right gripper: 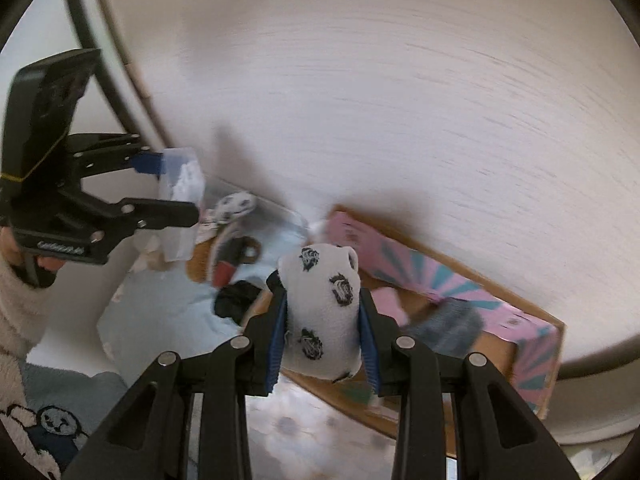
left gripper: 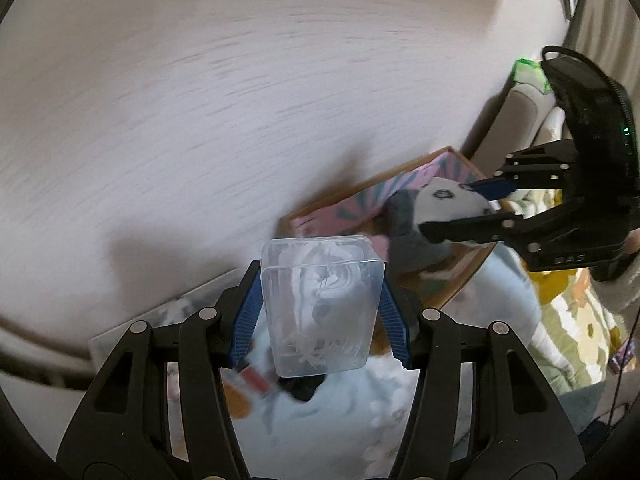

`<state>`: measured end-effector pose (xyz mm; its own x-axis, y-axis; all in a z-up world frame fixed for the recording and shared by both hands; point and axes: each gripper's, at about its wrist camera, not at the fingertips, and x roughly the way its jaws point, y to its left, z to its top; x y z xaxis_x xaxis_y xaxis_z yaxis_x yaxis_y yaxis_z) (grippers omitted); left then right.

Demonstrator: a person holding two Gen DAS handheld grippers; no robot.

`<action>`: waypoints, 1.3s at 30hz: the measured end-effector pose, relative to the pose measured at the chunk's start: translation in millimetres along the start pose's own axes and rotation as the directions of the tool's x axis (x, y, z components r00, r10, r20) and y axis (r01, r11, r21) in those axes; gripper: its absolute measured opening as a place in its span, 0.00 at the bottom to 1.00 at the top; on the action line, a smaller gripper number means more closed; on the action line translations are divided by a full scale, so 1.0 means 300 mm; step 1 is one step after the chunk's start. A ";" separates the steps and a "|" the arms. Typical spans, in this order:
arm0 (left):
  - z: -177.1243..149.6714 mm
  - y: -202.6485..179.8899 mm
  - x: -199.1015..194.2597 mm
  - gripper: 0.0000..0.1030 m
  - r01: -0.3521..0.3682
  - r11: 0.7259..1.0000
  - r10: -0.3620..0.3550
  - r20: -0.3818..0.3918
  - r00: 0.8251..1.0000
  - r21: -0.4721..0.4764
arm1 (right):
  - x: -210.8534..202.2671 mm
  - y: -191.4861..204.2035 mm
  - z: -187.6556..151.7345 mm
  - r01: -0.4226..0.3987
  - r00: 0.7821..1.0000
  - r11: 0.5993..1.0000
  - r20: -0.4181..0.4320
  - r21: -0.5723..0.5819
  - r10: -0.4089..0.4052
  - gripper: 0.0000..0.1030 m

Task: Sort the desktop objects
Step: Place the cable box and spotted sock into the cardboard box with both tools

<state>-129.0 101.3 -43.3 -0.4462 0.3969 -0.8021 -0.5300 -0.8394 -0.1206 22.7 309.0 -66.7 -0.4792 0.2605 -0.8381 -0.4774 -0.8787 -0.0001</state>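
Observation:
My left gripper (left gripper: 320,312) is shut on a clear plastic box (left gripper: 320,300) with white bits inside, held up above the table edge. The same box (right gripper: 182,178) shows at the left of the right wrist view, between the left gripper's fingers (right gripper: 160,184). My right gripper (right gripper: 323,320) is shut on a white sock with dark prints (right gripper: 320,308). From the left wrist view that sock (left gripper: 436,204) has a grey part hanging over a cardboard box with pink and teal lining (left gripper: 360,200), and the right gripper (left gripper: 468,208) clamps it.
The pale wood-grain table (right gripper: 400,100) fills the upper part of both views. The pink-lined cardboard box (right gripper: 460,280) holds a grey item (right gripper: 452,320). A clear tray (right gripper: 264,208) holds another printed sock (right gripper: 234,204), a red item (right gripper: 224,272) and a dark item (right gripper: 236,300).

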 end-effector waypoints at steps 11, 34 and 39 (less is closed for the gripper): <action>0.082 -0.103 0.190 0.50 0.019 0.999 -0.016 -0.085 0.996 0.041 | 0.031 -0.176 -0.033 0.043 0.998 0.998 -0.043 0.050 -0.041 0.30; 0.053 -0.132 0.286 1.00 -0.055 0.998 0.060 -0.154 0.986 0.038 | 0.123 -0.246 -0.117 0.010 0.987 0.995 -0.162 0.101 0.006 0.42; 0.051 -0.118 0.243 1.00 -0.059 0.998 0.060 -0.129 0.990 0.015 | 0.095 -0.257 -0.132 0.039 0.992 0.989 -0.128 0.144 -0.021 0.72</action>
<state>-153.8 165.5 -88.5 -0.3802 0.2944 -0.8768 -0.5138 -0.8555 -0.0644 75.0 368.2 -112.1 -0.3712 0.2251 -0.9009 -0.5967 -0.8012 0.0457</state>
